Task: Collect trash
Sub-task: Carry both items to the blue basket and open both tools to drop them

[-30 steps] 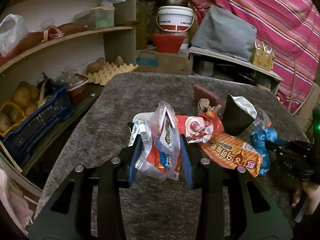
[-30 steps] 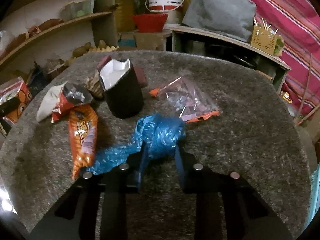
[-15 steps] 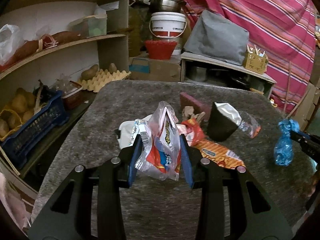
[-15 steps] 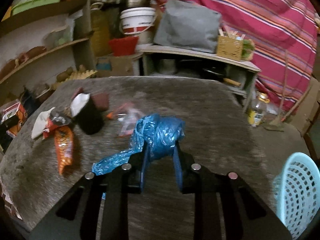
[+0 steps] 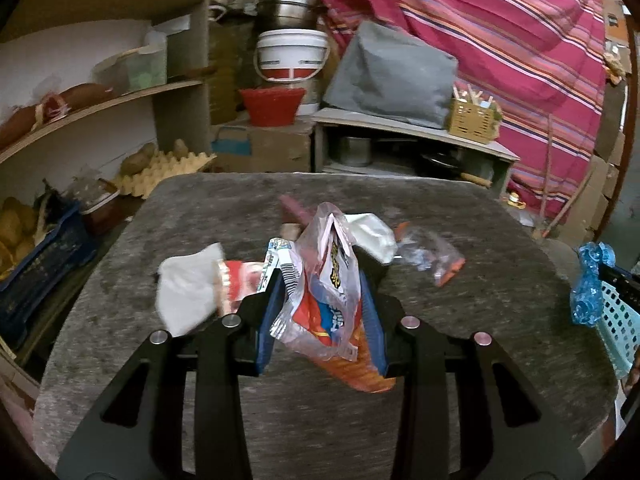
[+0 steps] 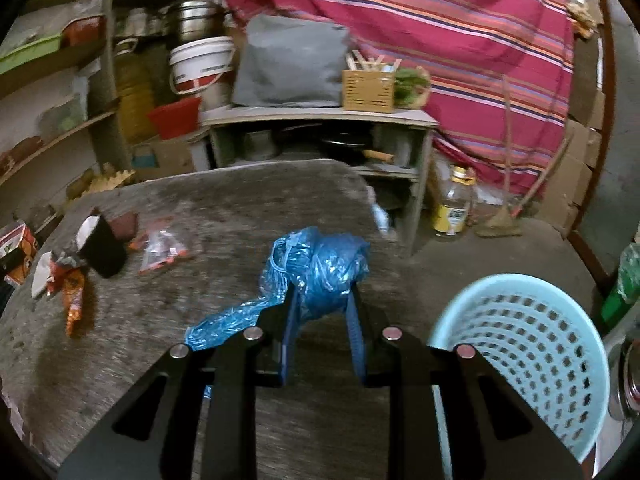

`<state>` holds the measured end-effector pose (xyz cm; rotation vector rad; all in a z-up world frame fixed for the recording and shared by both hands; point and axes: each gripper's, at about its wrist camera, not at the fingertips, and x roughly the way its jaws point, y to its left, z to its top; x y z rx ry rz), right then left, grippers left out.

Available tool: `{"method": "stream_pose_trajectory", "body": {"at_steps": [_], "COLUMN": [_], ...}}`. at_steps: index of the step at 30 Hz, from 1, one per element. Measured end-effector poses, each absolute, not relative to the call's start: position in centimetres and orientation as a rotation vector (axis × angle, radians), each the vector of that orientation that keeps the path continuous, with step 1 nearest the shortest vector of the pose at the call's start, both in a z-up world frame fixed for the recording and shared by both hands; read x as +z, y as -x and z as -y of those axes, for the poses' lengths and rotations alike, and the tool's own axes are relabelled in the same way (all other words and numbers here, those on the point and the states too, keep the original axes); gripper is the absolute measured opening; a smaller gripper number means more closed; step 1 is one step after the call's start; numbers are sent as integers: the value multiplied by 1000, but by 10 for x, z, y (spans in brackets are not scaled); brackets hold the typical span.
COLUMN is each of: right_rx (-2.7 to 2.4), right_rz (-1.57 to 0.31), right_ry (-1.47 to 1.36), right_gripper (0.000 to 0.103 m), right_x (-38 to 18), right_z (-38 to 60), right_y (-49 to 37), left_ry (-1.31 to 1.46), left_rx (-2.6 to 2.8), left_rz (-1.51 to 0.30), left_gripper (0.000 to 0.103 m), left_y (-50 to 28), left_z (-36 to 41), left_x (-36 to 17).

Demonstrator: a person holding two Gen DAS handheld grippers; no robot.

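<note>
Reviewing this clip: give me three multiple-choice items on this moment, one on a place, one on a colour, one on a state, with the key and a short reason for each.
1. Where does the light blue basket stand relative to the right gripper?
A. to its right, off the table edge
B. on the shelf at the back
C. in the middle of the table

2. What colour is the plastic bag that the right gripper carries?
A. red
B. blue
C. white

3. What is the left gripper doing?
A. open, with nothing between the fingers
B. lying flat on the table
C. shut on a clear snack wrapper

Key: 1 A, the right wrist view shows the basket at lower right beyond the grey table. 2 B, the crumpled bag is blue. 3 C, the wrapper is pinched between both fingers.
</note>
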<state>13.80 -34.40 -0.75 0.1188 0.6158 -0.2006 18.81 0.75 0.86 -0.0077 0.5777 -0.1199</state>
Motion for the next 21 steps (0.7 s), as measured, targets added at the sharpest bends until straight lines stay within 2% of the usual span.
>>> {"method": "stream_pose_trajectory", "body": {"at_steps": [21], "right_rx": [-435], "right_rz": [-614], "right_ry": [-194], "right_gripper": [24], "right_x": [-18], "right_z": [486], "right_y": [-50], "left_ry": [-112], "left_rx": [-440], "left_rz": [-559], "left_gripper": [36], "left_y": [-159], "left_z": [192], "left_x": [9]}}
